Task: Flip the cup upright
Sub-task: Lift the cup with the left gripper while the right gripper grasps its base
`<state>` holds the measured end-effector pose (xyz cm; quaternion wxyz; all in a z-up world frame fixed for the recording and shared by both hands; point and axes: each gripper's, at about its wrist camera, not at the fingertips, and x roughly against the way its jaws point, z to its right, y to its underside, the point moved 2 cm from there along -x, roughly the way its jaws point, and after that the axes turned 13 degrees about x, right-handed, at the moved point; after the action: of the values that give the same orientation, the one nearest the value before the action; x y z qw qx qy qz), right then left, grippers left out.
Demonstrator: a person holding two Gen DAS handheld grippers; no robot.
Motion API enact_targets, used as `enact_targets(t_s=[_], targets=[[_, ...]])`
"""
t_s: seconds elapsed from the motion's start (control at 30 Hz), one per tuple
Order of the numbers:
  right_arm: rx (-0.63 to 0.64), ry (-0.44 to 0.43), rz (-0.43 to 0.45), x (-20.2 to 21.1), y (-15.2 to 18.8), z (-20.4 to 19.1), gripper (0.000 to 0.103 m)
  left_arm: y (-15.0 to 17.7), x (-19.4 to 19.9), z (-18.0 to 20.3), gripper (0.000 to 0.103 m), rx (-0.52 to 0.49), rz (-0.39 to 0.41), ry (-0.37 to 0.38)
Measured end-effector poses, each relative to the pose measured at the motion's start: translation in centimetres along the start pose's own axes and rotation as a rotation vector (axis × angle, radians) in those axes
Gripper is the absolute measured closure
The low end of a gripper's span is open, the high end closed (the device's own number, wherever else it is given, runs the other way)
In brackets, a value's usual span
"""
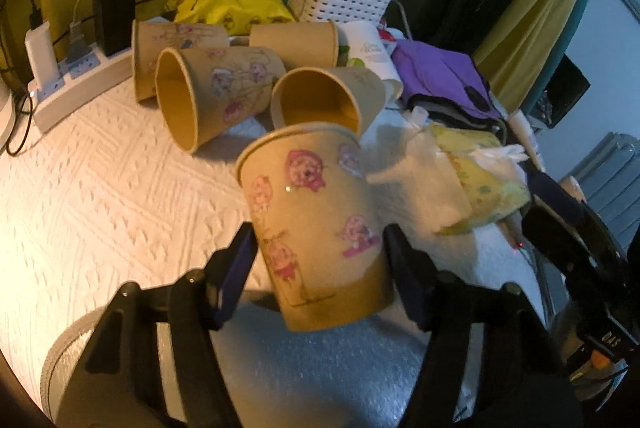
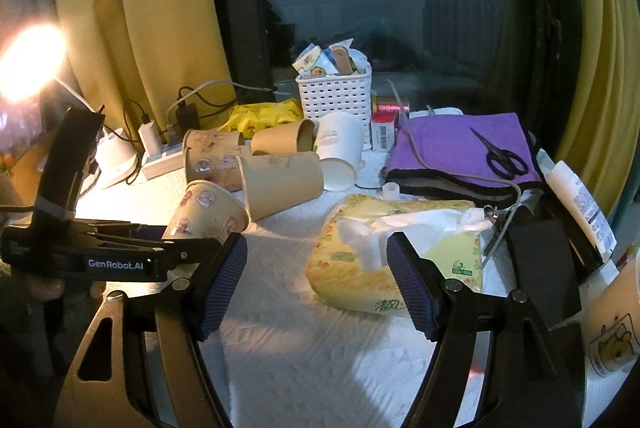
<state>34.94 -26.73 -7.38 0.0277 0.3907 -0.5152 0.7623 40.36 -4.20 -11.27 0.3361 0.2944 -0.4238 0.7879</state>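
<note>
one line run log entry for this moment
left gripper: shut on paper cup, tilted | right gripper: open, empty | other cups: on sides

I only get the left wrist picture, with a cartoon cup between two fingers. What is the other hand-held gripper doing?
Observer: Unlike the left hand-held gripper clamped on your paper cup, the right hand-held gripper is open and empty, facing a yellow tissue pack.
Visitor: Anything sharp lying around?
Observer: Black scissors lie on top of the purple cloth.
Visitor: Where does the warm light come from?
Observer: A bright lamp glows at the far left of the right wrist view.
</note>
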Motion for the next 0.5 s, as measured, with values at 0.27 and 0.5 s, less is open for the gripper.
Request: enact_targets(t_s=[0.27, 0.5], targets=[[0.011, -0.024, 0.006, 2.4, -0.7, -2.5, 0.028, 3.2, 4.8, 0.6, 0.038, -0.085, 0.064, 0.031], [0.015, -0.09, 0.012, 4.9, -1.0, -5.7, 0.028, 7.0, 10.1, 0.9, 0.038, -0.188, 0.172, 0.024]])
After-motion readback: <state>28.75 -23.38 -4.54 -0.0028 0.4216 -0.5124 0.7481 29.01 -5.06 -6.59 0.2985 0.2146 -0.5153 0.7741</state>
